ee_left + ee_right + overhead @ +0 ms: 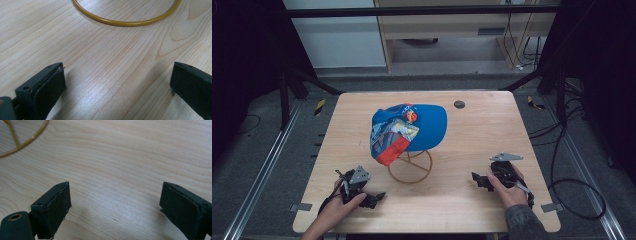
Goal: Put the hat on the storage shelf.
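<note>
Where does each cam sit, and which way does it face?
High view: above the person's side, facing forward and down on the table; both hands, left gripper, right gripper, cap.
Left gripper view: low over wood, open jaws.
Right gripper view: same, open jaws.
Shared: the yellow stand ring.

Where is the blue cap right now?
In the high view, the blue cap sits on a gold wire stand at the table's middle, between and beyond both tongs.
</note>
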Demonstrator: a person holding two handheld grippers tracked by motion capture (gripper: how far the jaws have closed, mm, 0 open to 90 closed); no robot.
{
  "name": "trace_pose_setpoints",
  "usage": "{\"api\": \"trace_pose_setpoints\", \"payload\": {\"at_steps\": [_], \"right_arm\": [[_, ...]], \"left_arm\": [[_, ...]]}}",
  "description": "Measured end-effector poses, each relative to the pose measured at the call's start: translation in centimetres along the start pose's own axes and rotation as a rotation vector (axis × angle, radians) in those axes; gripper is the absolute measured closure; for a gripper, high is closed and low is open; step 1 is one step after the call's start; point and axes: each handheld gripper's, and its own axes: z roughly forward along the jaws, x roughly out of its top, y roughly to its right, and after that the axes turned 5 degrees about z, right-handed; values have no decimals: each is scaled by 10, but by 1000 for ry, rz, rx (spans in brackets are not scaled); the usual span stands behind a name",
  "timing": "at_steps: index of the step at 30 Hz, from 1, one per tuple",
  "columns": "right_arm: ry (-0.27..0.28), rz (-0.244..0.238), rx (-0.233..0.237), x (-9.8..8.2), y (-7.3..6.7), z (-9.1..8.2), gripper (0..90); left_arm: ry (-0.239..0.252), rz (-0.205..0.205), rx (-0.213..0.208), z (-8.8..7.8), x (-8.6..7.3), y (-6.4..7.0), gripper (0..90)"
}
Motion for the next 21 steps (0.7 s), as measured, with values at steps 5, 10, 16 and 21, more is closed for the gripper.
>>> {"api": "trace_pose_setpoints", "payload": {"at_steps": [5, 10, 16, 21], "right_arm": [[-7, -12, -30, -5, -2, 5, 94], [12, -53, -65, -8, -6, 8, 83], [26, -88, -95, -11, -9, 11, 72], [22, -92, -96, -10, -10, 12, 58]], "left_arm": [[0, 0, 0, 0, 0, 0, 0], [0, 0, 0, 0, 0, 0, 0], [0, 0, 0, 0, 0, 0, 0], [0, 0, 0, 0, 0, 0, 0]]}}
